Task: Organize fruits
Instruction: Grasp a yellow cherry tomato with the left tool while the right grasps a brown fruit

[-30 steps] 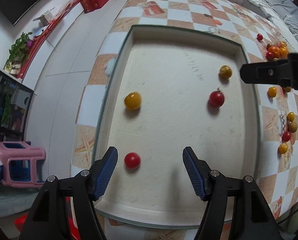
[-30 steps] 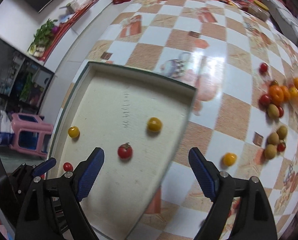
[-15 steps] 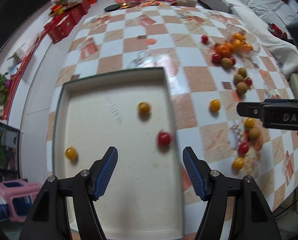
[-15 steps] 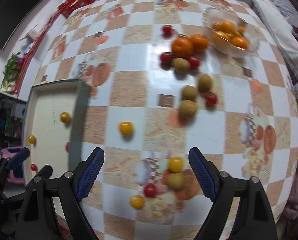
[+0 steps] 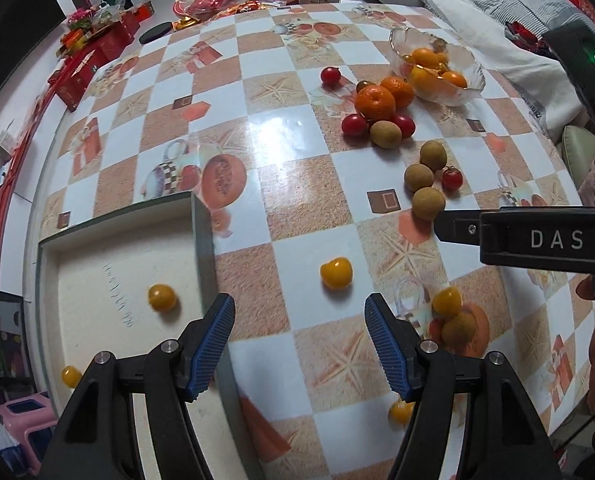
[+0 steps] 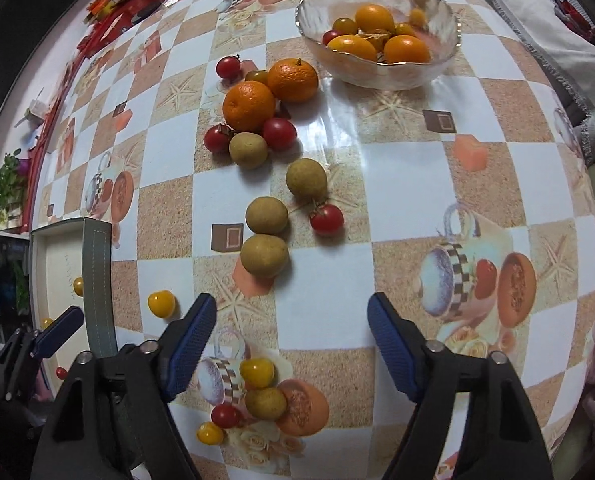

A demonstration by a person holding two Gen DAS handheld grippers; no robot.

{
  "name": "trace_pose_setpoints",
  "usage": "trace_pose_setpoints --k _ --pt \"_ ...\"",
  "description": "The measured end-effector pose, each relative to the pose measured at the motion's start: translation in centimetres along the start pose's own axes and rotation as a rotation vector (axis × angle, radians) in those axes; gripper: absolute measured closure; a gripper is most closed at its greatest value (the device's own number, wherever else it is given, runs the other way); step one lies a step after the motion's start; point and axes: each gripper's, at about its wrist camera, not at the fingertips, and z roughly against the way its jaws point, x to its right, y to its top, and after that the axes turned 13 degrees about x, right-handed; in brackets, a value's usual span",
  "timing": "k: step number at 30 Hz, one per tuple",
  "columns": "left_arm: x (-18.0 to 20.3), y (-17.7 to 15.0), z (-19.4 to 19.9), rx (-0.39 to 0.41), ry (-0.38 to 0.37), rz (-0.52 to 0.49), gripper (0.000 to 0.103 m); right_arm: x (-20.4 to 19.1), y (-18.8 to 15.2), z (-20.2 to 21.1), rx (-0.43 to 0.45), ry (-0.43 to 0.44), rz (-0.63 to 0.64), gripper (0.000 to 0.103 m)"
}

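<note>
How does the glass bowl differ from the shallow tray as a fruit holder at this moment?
The glass bowl is round, clear and scallop-rimmed; the tray is rectangular, opaque, with a pale floor and straight walls. The bowl is heaped with orange and yellow fruit touching each other; the tray holds only a few small tomatoes lying well apart. The bowl sits at the table's far side, the tray at its near left edge. Both rest on the checked tablecloth.

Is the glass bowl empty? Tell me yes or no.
No, the right wrist view shows the glass bowl holding several orange and yellow fruits.
</note>
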Motion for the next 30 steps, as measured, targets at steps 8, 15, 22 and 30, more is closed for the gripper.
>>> trace_pose_setpoints --k 8,15,22,30 --pt "0.2 0.5 -3.4 -0.029 0.007 0.023 0.034 -0.6 0.7 -2.5 -0.041 0.040 0.009 0.042" --pt "0.9 0.8 -4.9 -0.047 0.003 0.010 0.035 -1.4 1.6 -2.9 -0.032 0.048 0.055 0.052" --pt "1.4 0.8 -5.0 -0.053 0.005 0.007 0.051 -2.3 1.5 -3.2 -0.024 -0.002 0.124 0.071" --pt "2.3 0.4 -4.1 -0.060 -0.076 0.034 0.081 -1.1 1.2 -2.3 -0.008 0.035 0.065 0.072"
